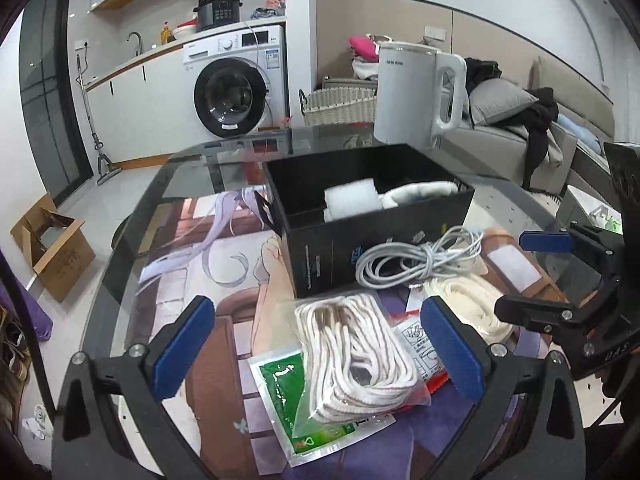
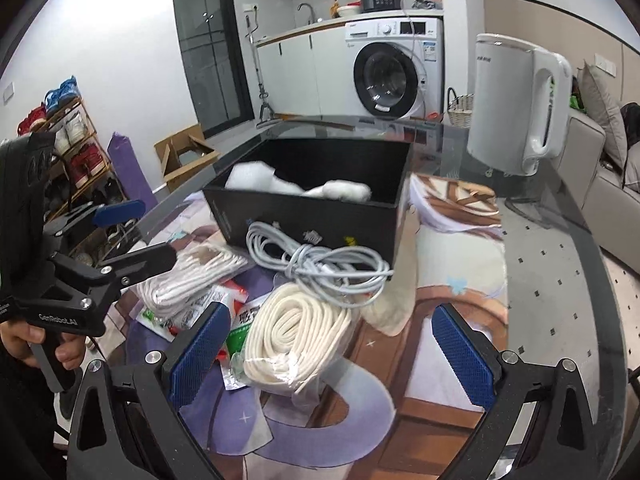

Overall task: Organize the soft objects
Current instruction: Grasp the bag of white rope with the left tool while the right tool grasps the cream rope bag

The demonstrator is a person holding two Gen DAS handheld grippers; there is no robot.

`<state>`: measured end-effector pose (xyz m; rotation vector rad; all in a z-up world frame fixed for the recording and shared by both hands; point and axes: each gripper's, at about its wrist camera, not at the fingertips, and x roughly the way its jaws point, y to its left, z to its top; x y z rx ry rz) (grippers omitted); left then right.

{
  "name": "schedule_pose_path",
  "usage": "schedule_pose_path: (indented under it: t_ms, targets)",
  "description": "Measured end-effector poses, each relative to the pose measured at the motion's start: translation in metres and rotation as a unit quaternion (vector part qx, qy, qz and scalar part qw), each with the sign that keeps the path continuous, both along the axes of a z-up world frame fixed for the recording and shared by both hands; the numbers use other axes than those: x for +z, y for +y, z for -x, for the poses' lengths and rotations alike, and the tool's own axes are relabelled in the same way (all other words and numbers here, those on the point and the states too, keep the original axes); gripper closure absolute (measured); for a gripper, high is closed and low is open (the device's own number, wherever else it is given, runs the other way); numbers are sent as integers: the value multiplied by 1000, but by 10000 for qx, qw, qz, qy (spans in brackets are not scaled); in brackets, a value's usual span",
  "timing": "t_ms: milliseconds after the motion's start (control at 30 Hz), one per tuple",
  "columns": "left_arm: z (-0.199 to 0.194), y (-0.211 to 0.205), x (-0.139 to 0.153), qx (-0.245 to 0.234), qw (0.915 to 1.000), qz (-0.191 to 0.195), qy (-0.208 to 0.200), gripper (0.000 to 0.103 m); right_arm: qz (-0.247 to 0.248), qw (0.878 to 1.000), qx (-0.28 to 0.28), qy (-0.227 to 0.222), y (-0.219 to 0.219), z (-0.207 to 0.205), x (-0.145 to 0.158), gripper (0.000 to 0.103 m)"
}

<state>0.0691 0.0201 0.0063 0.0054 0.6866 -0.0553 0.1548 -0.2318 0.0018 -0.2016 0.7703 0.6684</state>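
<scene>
Two bagged rope coils are lying on the glass table [image 1: 192, 168]: a brown-flecked white rope coil in clear plastic [image 1: 354, 354] on the left and a plain cream rope coil in clear plastic [image 2: 294, 334] on the right. One grey bundled cable [image 1: 420, 258] is resting just behind them, touching the front wall of one open black cardboard box [image 1: 320, 248], which is holding two white soft pieces [image 1: 352, 198]. One green foil packet [image 1: 280, 390] is sticking out from under the flecked coil.

The left gripper [image 1: 320, 360] is hovering with its jaws spread wide around the flecked coil, gripping nothing. The right gripper [image 2: 332, 354] is likewise spread wide, straddling the cream coil without closing on it.

Bare glass is showing left of the box and along the table's curved right rim. One white electric kettle [image 2: 516, 108] is standing behind the box. Beyond, one white front-loading washing machine [image 1: 236, 88] is sitting under a counter.
</scene>
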Motion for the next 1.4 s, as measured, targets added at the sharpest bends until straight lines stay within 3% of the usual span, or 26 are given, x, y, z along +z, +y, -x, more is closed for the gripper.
schedule_pose_path:
  t_ms: [467, 633, 1100, 1300, 1400]
  targets:
    - [-7, 0, -17, -125, 9986, 98, 501, 0, 111, 9991, 57, 409, 14, -4, -23, 1]
    - [-10, -3, -23, -123, 9982, 6, 580, 0, 151, 9987, 64, 482, 16, -7, -29, 1]
    - [-11, 2, -26, -164, 9976, 196, 651, 2, 320, 9979, -1, 563, 12, -14, -36, 1]
    - [-11, 4, -28, -252, 9966, 403, 678, 16, 434, 9976, -18, 544, 22, -13, -39, 1]
    - [-10, 4, -27, -338, 9959, 506, 671, 27, 534, 9972, -101, 506, 23, -15, -41, 1]
